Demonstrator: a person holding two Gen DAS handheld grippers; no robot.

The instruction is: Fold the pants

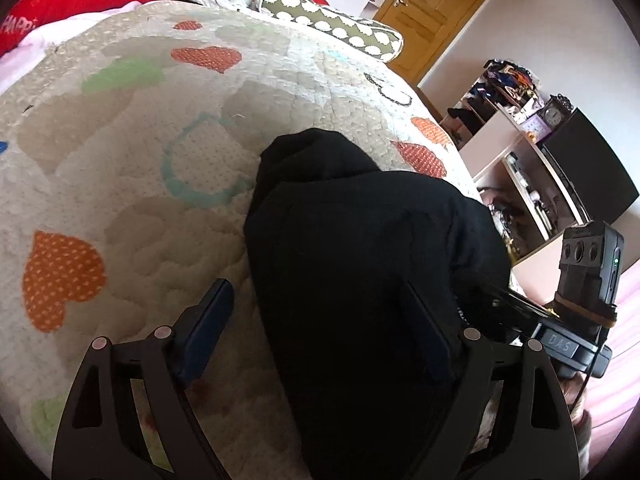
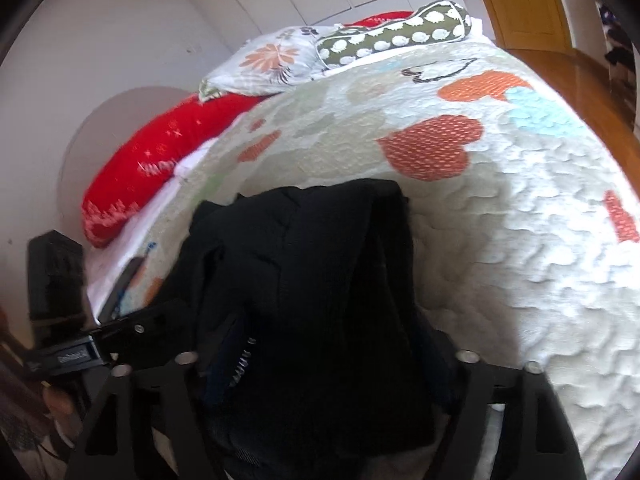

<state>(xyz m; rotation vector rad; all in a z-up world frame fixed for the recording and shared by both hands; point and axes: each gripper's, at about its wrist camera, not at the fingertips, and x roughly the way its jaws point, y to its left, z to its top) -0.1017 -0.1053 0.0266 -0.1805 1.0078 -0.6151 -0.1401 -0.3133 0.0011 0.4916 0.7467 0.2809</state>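
Black pants (image 1: pixel 360 240) lie bunched in a heap on the heart-patterned quilt (image 1: pixel 140 160) near the bed's edge. My left gripper (image 1: pixel 316 286) is open. Its left finger hovers over bare quilt and its right finger lies against the dark cloth, so the heap's edge sits between the jaws. In the right wrist view the pants (image 2: pixel 320 260) fill the space between the fingers of my right gripper (image 2: pixel 320 344) and cover its pads, so its grip is hidden. The right gripper (image 1: pixel 492 300) reaches into the heap from the right. One of the left gripper's fingers (image 2: pixel 128 280) shows at the heap's left side.
A red cushion (image 2: pixel 152 168), a floral pillow (image 2: pixel 264 60) and a green bolster (image 2: pixel 392 36) lie at the head of the bed. Cluttered shelves (image 1: pixel 512 120) and a dark panel (image 1: pixel 592 168) stand beside the bed. A wooden door (image 1: pixel 436 12) is behind.
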